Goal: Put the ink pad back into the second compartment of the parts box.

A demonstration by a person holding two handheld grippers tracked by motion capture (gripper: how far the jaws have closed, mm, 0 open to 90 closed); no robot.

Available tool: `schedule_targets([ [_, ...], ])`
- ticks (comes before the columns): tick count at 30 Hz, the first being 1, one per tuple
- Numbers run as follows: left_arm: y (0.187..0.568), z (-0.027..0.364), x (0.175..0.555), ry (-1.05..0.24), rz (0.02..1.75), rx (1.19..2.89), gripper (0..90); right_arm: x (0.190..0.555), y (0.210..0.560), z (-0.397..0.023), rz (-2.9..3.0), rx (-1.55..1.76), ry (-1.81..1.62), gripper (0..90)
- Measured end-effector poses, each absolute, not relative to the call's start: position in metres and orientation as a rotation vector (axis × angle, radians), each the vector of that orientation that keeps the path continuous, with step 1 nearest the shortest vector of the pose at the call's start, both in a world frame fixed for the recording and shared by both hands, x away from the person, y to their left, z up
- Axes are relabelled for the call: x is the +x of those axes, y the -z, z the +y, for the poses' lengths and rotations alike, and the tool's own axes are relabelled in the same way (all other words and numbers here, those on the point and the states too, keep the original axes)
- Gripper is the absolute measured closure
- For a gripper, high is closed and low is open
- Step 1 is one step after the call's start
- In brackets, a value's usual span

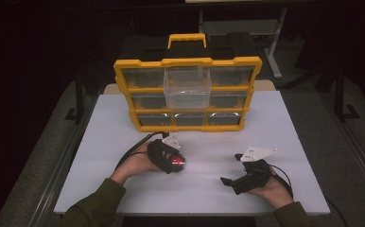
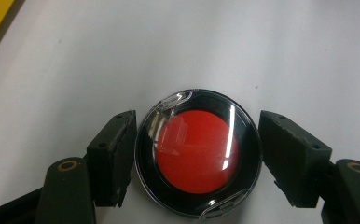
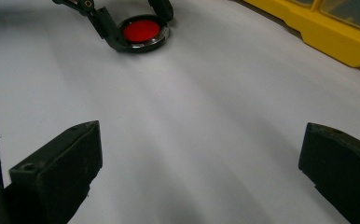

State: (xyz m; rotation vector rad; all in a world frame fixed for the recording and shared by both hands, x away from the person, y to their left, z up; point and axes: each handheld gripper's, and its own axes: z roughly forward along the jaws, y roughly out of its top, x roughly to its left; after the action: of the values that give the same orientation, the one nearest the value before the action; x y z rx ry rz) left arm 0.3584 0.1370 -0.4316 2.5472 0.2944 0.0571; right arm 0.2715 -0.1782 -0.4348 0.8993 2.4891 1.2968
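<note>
Left claw (image 2: pixel 194 154) is down on the desk (image 1: pixel 284 142), its two jaws set either side of one round disc (image 2: pixel 197 152): red centre, black ring, clear cover. The left jaw looks to be touching the rim, the right jaw sits just beside it with a sliver of gap, so whether it is truly gripping I cannot tell. From above, the disc (image 1: pixel 178 162) glows red at the tip of that claw (image 1: pixel 177 163), left of the desk's middle, just in front of the organiser (image 1: pixel 187 94).

Right claw (image 1: pixel 231 169), over on the right side, well apart from the disc, jaws spread wide with nothing between them but bare desk. Its own camera looks across the white top to the disc (image 3: pixel 141 30) and the left claw (image 3: pixel 136 28) around it, with the organiser's yellow edge (image 3: pixel 318 35) at upper right.

Count: one disc, two claws, one organiser. That organiser is yellow, with a handle on top and three rows of clear drawers, three to a row; the top middle drawer is pulled out toward the person. Two green-sleeved forearms come in from below.

The desk is plain white and smooth. Beyond it, grey floor, dark surroundings, and pale table legs farther back.
</note>
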Motion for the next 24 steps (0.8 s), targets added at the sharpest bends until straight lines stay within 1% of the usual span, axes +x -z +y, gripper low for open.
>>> schedule_targets([
  [9, 0.420, 0.150, 0.361, -0.040, 0.346, 2.514, 29.7, 0.271, 0.435, -0.178, 2.476, 0.879, -1.307, 0.0],
  [24, 0.402, 0.168, 0.365, -0.050, 0.403, 2.503, 29.7, 0.270, 0.437, -0.176, 2.472, 0.876, -1.299, 0.0],
])
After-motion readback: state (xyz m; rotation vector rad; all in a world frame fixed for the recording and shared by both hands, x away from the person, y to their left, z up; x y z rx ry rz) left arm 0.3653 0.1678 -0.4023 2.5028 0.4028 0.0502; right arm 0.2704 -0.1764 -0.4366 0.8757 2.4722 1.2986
